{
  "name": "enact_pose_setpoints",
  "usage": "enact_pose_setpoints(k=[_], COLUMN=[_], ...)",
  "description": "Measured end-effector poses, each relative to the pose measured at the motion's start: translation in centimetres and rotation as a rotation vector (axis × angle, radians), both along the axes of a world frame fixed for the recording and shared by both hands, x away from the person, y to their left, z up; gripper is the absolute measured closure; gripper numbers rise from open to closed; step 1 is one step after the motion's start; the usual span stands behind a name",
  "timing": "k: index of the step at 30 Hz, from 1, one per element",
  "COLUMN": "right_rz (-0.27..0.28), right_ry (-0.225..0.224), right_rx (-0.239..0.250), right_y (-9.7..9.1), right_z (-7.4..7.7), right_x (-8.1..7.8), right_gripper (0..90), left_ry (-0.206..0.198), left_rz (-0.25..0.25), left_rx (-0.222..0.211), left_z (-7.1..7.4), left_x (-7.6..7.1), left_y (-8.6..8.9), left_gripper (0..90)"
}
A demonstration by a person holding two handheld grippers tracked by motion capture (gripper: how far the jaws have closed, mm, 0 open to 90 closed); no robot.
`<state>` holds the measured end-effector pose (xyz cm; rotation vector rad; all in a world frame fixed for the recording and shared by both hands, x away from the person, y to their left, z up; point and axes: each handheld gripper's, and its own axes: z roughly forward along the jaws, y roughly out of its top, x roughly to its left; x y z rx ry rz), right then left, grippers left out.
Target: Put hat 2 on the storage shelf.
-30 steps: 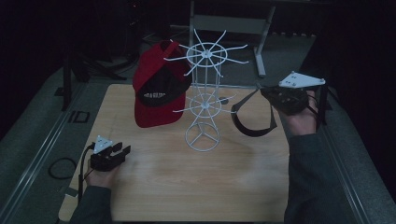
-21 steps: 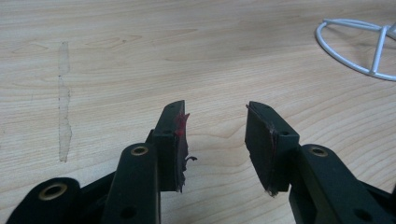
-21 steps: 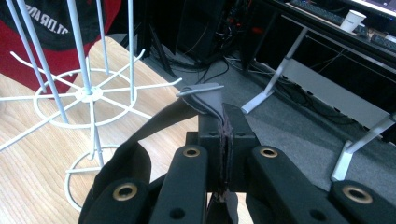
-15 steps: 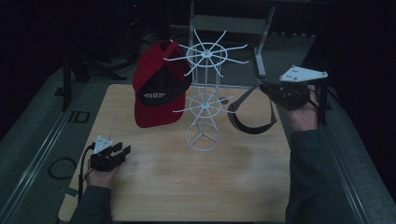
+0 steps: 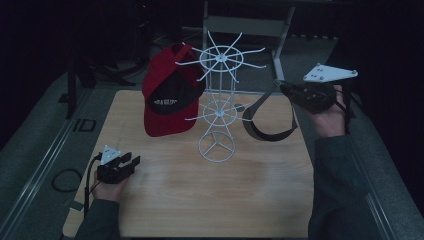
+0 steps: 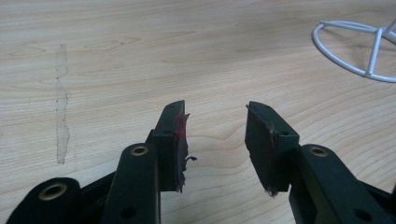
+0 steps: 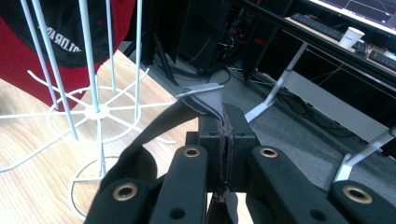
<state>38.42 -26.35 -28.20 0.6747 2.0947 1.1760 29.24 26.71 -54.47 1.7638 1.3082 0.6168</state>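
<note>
A: What does the right gripper [image 5: 286, 90] hold?

B: A dark visor [image 5: 267, 117], pinched by its grey strap. In the right gripper view the two black jaws stand pressed together on that strap [image 7: 205, 100], and the visor's dark band droops away to the lower left. In the high view the visor hangs as an open loop below and to the left of the gripper, clear of the tabletop, just beside the white wire hat rack [image 5: 218, 105].

A: Does the visor touch the rack?

B: In the high view one of the rack's middle arms ends very close to the loop; whether they touch cannot be told. In the right gripper view the strap's end lies beside the tip of a white wire arm.

A: And the left gripper [image 5: 131, 165]?

B: It rests low over the wooden table [image 5: 260, 200] at the near left corner, well apart from the rack. The left gripper view shows its jaws spread, with bare wood grain between the pads [image 6: 178, 140]; nothing is held. The rack's ring base [image 6: 355, 49] sits at the upper right of that view.

A: What else is on the rack?

B: A red cap [image 5: 167, 97] with a black front panel hangs on the rack's left side, on the far side from the visor. Its red and black cloth also appears behind the white wires in the right gripper view.
</note>
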Motion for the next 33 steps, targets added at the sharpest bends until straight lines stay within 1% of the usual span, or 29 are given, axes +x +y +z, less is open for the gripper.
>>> enact_pose_setpoints(k=[4,5,8,9,10,15,20,21,22,23,24,25,26,27,28,29,30,31,32,33], right_rz=[0.005,0.006,0.007,0.011,0.011,0.012,0.011,0.009,0.008,0.009,0.009,0.010,0.010,0.014,0.014,0.013,0.013,0.014,0.014,0.014], right_ry=[-0.006,-0.008,-0.010,-0.014,-0.014,-0.022,-0.033,-0.037,-0.039,-0.042,-0.042,-0.047,-0.047,-0.055,-0.055,-0.057,-0.057,-0.060,-0.060,-0.063], right_rx=[-0.001,-0.002,-0.003,-0.003,-0.003,0.002,0.000,-0.006,-0.005,-0.008,-0.008,-0.005,-0.005,-0.008,-0.008,-0.008,-0.008,-0.010,-0.010,-0.007], right_y=[0.0,0.1,0.1,0.0,0.0,0.0,-0.1,-0.1,-0.1,-0.1,-0.1,0.0,0.0,0.0,0.0,0.1,0.1,0.2,0.2,0.2], right_z=[0.4,0.6,0.9,1.1,1.1,1.9,2.5,2.9,3.1,3.3,3.3,3.6,3.6,4.0,4.0,4.3,4.3,4.5,4.5,4.7], right_x=[-0.1,-0.1,-0.2,-0.2,-0.2,-0.3,-0.4,-0.4,-0.4,-0.4,-0.4,-0.5,-0.5,-0.5,-0.5,-0.6,-0.6,-0.7,-0.7,-0.7], right_gripper=[87.8,87.8,87.8,87.8,87.8,87.8,87.8,87.8,87.8,87.8,87.8,87.8,87.8,87.8,87.8,87.8,87.8,87.8,87.8,87.8], left_ry=[-0.001,-0.004,-0.011,-0.015,-0.015,-0.020,-0.028,-0.035,-0.035,-0.041,-0.041,-0.048,-0.048,-0.057,-0.057,-0.072,-0.072,-0.088,-0.088,-0.104], left_rz=[-0.006,-0.013,-0.020,-0.033,-0.033,-0.066,-0.089,-0.101,-0.101,-0.117,-0.117,-0.136,-0.136,-0.155,-0.155,-0.173,-0.173,-0.189,-0.189,-0.199], left_rx=[-0.001,-0.009,-0.013,-0.007,-0.007,0.007,0.000,0.001,0.001,-0.003,-0.003,-0.002,-0.002,-0.006,-0.006,-0.010,-0.010,-0.015,-0.015,-0.010], left_z=[0.1,0.2,0.4,0.6,0.6,1.1,1.6,1.8,1.8,2.1,2.1,2.5,2.5,2.9,2.9,3.3,3.3,3.9,3.9,4.5], left_x=[-0.1,-0.1,-0.2,-0.2,-0.2,-0.2,-0.3,-0.4,-0.4,-0.5,-0.5,-0.5,-0.5,-0.6,-0.6,-0.6,-0.6,-0.7,-0.7,-0.6], left_y=[-0.1,-0.2,-0.4,-0.7,-0.7,-1.5,-2.0,-2.4,-2.4,-2.7,-2.7,-3.1,-3.1,-3.6,-3.6,-4.0,-4.0,-4.4,-4.4,-4.8], left_gripper=[59.1,59.5,60.6,61.0,61.1,62.6,64.1,64.6,65.0,65.5,65.9,66.5,67.1,67.7,68.3,68.9,69.7,70.3,71.1,72.1])
